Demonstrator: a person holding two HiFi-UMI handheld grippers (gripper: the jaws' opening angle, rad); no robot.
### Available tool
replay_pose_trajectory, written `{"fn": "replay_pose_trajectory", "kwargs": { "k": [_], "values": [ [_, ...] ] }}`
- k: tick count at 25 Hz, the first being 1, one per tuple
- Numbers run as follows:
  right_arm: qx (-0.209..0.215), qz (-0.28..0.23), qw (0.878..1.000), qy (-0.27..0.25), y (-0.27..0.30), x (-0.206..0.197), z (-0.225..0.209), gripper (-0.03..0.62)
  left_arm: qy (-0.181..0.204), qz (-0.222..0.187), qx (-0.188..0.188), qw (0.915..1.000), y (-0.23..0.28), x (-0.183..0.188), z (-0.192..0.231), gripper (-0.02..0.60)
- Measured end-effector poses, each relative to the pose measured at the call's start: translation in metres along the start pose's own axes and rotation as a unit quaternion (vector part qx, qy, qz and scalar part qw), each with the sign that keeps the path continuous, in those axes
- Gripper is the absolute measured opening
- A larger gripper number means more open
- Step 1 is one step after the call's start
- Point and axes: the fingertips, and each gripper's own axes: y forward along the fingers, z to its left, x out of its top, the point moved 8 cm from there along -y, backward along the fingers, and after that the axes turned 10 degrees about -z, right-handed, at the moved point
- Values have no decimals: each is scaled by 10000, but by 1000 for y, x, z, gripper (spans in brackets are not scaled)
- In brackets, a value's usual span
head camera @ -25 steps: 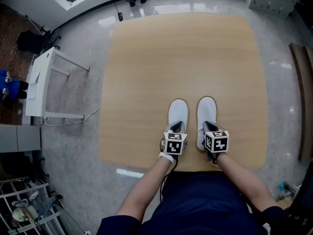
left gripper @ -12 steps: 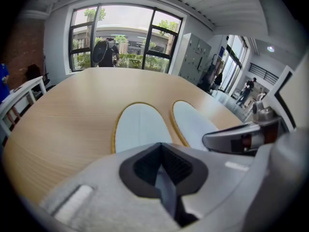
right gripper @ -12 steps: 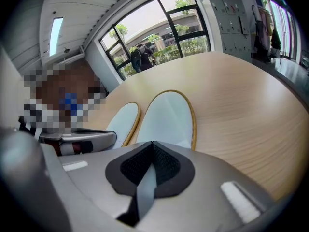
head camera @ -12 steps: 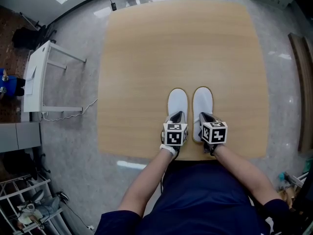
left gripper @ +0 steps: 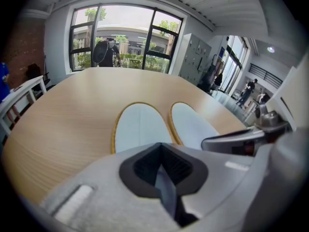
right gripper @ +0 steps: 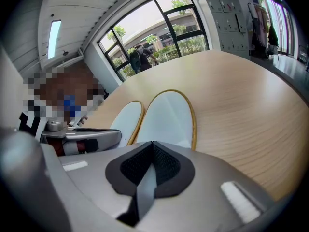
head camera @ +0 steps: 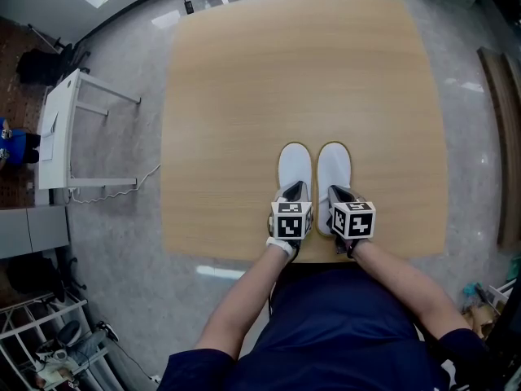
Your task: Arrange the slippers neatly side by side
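As the right slipper (head camera: pixel 334 165), clamped in my right gripper (head camera: pixel 339 195), closes up beside the left slipper (head camera: pixel 294 168), clamped in my left gripper (head camera: pixel 294 194), the pair looks arranged.

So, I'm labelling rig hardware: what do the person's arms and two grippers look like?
The left gripper and right gripper are grey, each topped by a white cube with black square markers. A white strap shows at the left wrist. Forearms bare; clothing dark navy.
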Motion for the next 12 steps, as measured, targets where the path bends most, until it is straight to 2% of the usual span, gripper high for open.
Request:
{"fn": "replay_pose_trajectory", "kwargs": {
  "k": [10,12],
  "values": [
    [11,28,10000,6,0,0,6,11,41,12,29,10000,-1,0,2,3],
    [9,34,10000,-1,0,1,6,11,-66,23,15,10000,-2,2,0,3]
  ]
}}
